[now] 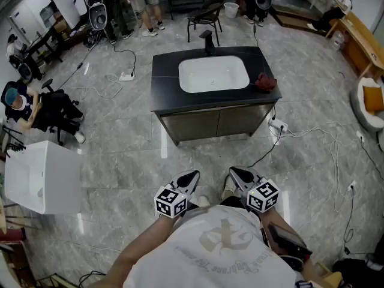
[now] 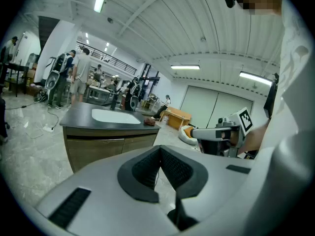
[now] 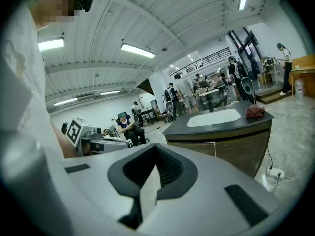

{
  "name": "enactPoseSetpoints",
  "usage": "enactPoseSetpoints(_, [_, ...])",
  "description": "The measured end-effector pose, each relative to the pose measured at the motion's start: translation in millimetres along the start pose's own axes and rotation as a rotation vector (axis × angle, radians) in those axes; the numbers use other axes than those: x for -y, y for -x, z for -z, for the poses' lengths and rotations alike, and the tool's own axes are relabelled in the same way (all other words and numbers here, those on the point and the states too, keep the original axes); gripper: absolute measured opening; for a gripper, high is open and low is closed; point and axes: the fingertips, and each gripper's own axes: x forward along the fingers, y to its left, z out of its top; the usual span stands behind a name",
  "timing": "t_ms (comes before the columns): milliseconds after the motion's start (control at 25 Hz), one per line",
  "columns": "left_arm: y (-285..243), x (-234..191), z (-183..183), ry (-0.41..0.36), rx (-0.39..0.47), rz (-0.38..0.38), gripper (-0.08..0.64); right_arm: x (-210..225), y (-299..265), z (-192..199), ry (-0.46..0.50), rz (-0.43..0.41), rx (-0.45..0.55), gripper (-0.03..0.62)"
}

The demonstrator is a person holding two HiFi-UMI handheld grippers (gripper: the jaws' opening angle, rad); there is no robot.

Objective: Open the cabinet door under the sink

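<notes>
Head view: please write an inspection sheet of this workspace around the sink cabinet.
Surface: black countertop, white basin set in it, faucet behind.
Job's things: cabinet doors below, both shut.
Clutter: red cloth on the countertop's right end.
Grippers: left gripper and right gripper shut, empty, well short of the doors.
Cables: power strip and cable on floor right of the doors.
Surroundings: chair behind, seated person at left.

Red cloth, black chair, power strip
</notes>
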Motion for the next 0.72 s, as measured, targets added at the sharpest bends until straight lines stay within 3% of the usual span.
enactPoseSetpoints(320, [0,-1,4,0.003,-0.007,0.007,0.009,-2,-2,-2,0.021,0.001,0.002,0.012])
enactPoseSetpoints(560, [0,1,8,0.011,-0.008,0.006,0.009,-2,6,-12,-0.027,-0.014,0.084,0.014])
enactPoseSetpoints(720, [2,-1,4,0.015,0.002,-0.003,0.009,-1,4,-13,-0.006,-0.006,0.07,0.014])
